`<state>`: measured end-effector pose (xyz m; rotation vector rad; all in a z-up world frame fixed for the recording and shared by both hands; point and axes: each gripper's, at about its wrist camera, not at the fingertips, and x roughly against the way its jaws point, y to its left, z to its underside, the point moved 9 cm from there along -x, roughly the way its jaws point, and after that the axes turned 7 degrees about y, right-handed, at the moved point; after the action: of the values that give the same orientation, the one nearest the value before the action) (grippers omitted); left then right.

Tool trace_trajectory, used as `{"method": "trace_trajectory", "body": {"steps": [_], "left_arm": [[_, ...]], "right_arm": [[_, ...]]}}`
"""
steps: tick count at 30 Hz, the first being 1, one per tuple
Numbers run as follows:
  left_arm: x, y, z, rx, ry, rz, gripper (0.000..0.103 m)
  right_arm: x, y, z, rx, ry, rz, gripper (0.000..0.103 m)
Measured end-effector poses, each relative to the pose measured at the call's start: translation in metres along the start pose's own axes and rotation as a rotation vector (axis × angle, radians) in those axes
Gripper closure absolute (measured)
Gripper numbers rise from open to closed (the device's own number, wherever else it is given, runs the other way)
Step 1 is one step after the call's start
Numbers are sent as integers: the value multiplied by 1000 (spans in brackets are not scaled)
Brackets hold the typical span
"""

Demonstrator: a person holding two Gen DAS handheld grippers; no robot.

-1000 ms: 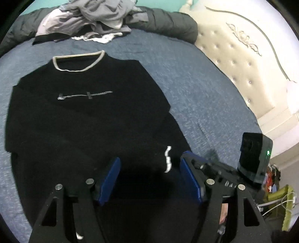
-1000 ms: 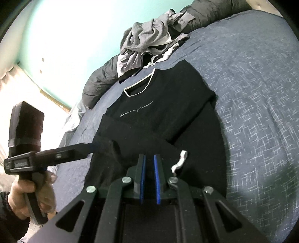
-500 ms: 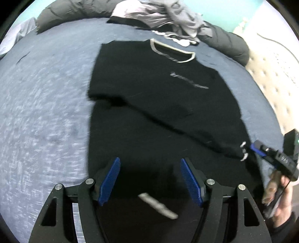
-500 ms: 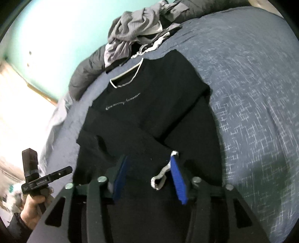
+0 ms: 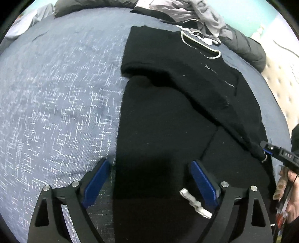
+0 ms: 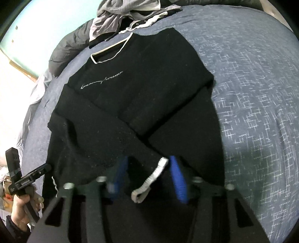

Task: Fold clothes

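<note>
1. Here, the black sweater lies flat on the blue-grey bedspread, white-trimmed collar toward the far end, both sleeves folded across the body.
2. Your left gripper hangs over the near hem; its jaws are opening, spread wide, with black cloth below them but nothing pinched. One blue pad sits over the bare bedspread just off the sweater's edge.
3. A white sleeve cuff lies just inside the other blue pad of that gripper, not gripped.
4. Your right gripper is over the other white cuff; its jaws are closing with the cuff between them. The pads are blurred and look apart from the cloth.
5. Around: a heap of grey and white clothes sits beyond the collar, just touching it, on a dark padded quilt rolled along the far edge.
6. A cream tufted headboard stands at the right in the left wrist view; a pale green wall is behind the heap.
7. Each hand shows in the other's view: the right hand at the edge, the left hand low in the corner.
</note>
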<state>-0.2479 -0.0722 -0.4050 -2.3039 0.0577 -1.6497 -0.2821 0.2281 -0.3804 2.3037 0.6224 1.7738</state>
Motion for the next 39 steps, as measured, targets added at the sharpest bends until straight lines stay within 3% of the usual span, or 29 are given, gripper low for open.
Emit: {"method": "trace_trajectory", "body": {"steps": [2, 5, 19, 30, 39], "left_arm": [[0, 3, -1, 11, 0, 5, 10], [4, 9, -4, 19, -7, -4, 10], [5, 26, -6, 28, 31, -47, 8], [32, 41, -26, 51, -22, -79, 8], [25, 40, -76, -41, -60, -116, 8]], "right_arm": [[2, 2, 1, 13, -4, 17, 95], [11, 8, 4, 42, -14, 31, 97], [113, 49, 20, 75, -44, -127, 98], [65, -9, 45, -78, 50, -112, 98], [74, -26, 38, -66, 7, -94, 98]]}}
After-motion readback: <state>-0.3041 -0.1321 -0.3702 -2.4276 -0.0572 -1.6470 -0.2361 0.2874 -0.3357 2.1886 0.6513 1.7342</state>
